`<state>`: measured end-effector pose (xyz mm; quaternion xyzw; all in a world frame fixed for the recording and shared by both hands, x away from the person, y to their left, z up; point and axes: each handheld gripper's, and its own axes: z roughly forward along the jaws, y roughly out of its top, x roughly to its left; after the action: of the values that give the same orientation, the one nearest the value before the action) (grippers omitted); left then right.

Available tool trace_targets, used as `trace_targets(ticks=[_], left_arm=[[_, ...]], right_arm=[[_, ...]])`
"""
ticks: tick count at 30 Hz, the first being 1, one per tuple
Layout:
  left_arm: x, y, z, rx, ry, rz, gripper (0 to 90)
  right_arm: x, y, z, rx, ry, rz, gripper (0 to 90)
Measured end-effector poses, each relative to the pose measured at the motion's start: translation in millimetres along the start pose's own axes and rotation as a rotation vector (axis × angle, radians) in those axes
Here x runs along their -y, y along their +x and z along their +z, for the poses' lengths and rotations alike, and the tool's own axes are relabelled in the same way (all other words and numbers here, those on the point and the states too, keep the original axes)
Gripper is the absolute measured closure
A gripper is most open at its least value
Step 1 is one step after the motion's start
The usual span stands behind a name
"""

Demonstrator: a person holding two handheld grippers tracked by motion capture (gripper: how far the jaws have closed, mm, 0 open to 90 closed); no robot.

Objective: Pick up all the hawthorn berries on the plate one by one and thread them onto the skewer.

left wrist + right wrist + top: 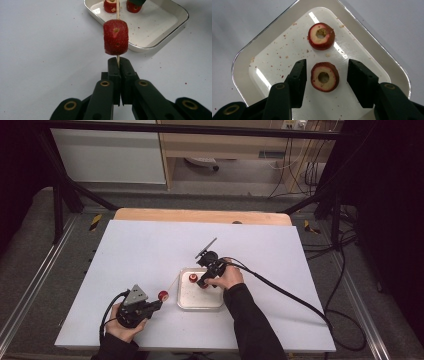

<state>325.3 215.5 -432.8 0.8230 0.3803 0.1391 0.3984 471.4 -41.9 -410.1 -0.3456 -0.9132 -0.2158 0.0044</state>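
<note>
Skewer (117, 11): its upper end ran off the top edge of the left gripper view; its lower end was hidden between the shut jaws of the left hand-held gripper (118, 62).
Far fruit pieces (110, 6): both were cut off by the top edge in the left gripper view, one partly behind the skewer.
Tray (242, 53): its near corner was hidden behind the right hand-held gripper (324, 75) in the right gripper view.
Tray contents, high view: fruit piece (192, 278) was too small to tell its shape; the other was largely covered by the gripper.
Person: only the forearms showed, cut off at the bottom edge of the high view.
Specks on the tray floor: too small to identify.
</note>
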Motion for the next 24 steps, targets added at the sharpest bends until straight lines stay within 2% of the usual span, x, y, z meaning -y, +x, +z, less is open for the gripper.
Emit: trace_targets(ticks=[7, 9, 14, 18, 24], left_arm=[[-0.3, -0.9, 0.9, 0.001, 0.006, 0.004, 88.1], [-0.2, -1.1, 0.8, 0.000, 0.006, 0.005, 88.1], [-0.4, -1.3, 0.3, -0.001, 0.004, 0.006, 88.1], [-1.0, -2.6, -1.1, -0.004, -0.009, 0.006, 88.1], [-2.3, -6.9, -1.9, -0.015, -0.024, 0.013, 88.0]], right_arm=[[-0.6, -2.6, 4.8, -0.011, 0.036, 0.033, 57.0], [-0.6, -3.0, 5.0, -0.017, 0.036, 0.036, 61.2], [1.0, -0.8, 0.9, -0.004, 0.054, 0.045, 61.8], [3.5, 3.7, -12.9, -0.023, -0.003, 0.066, 62.1], [15.7, 9.4, -36.0, -0.062, -0.151, 0.124, 62.1]])
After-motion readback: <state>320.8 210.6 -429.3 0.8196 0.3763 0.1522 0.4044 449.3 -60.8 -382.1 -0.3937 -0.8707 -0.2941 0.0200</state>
